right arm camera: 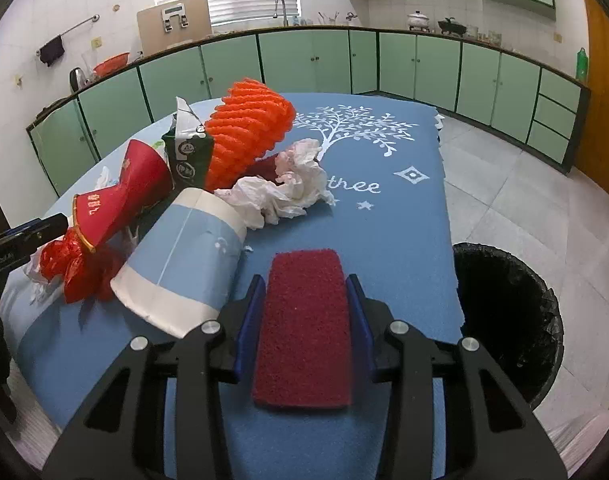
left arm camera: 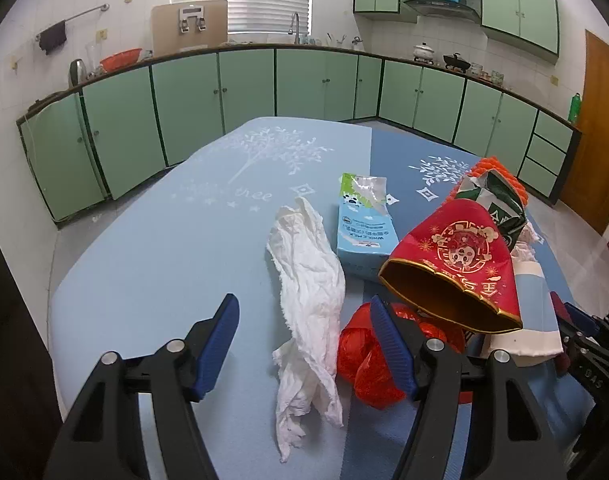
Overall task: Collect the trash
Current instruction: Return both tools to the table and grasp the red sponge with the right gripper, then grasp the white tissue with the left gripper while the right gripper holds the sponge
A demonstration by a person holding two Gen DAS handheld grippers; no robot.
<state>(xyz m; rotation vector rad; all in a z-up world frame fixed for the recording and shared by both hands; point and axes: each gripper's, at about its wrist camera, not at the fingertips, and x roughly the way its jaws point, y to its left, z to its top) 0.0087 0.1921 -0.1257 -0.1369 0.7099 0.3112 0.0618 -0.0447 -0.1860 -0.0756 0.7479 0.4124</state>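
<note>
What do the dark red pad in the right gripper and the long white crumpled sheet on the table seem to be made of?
The dark red rectangular pad, clamped in the right gripper, looks like a coarse, matte fibre scouring pad, judging by its grainy surface. The long white crumpled sheet seems to be soft tissue paper, with fine wrinkles and ragged torn edges.

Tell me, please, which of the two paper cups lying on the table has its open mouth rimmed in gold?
The red paper cup with the cartoon emblem, lying on its side among the pile, has the gold rim. The other, the blue-and-white paper cup, has a plain white rim.
</note>
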